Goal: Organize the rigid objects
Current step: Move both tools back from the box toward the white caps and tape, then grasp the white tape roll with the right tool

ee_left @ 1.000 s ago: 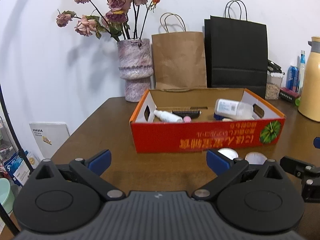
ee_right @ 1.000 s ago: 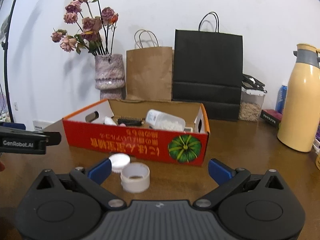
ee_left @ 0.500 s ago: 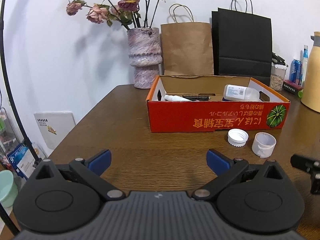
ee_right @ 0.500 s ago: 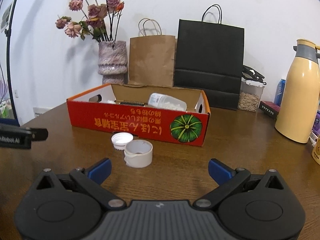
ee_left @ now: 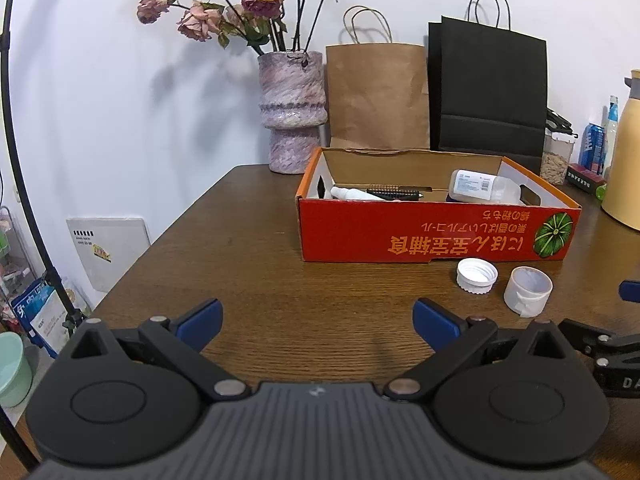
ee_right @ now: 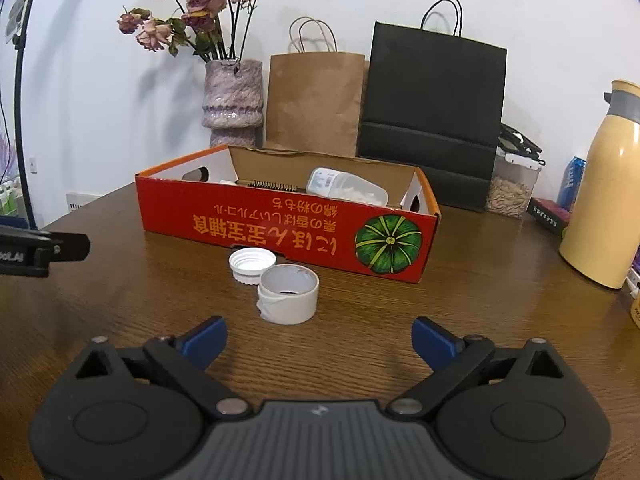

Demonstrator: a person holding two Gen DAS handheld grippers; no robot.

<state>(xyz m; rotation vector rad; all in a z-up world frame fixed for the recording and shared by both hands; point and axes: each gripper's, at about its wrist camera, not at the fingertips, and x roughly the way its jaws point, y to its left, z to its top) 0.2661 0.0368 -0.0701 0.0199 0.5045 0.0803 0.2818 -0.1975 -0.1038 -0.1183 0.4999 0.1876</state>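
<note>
On wooden table, tape roll lies beyond closing right gripper jaws.

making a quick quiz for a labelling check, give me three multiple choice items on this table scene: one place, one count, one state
1. Where is the white screw cap?
A. inside the red box
B. on the table in front of the red box
C. on the black bag

2. How many paper bags stand against the wall?
A. one
B. two
C. four

3. How does the clear bottle in the box lie?
A. on its side
B. upright
C. upside down on its neck

Answers:
1 B, it rests on the wood beside the white tape roll.
2 B, one brown bag, one black bag.
3 A, its length runs along the box floor.
</note>
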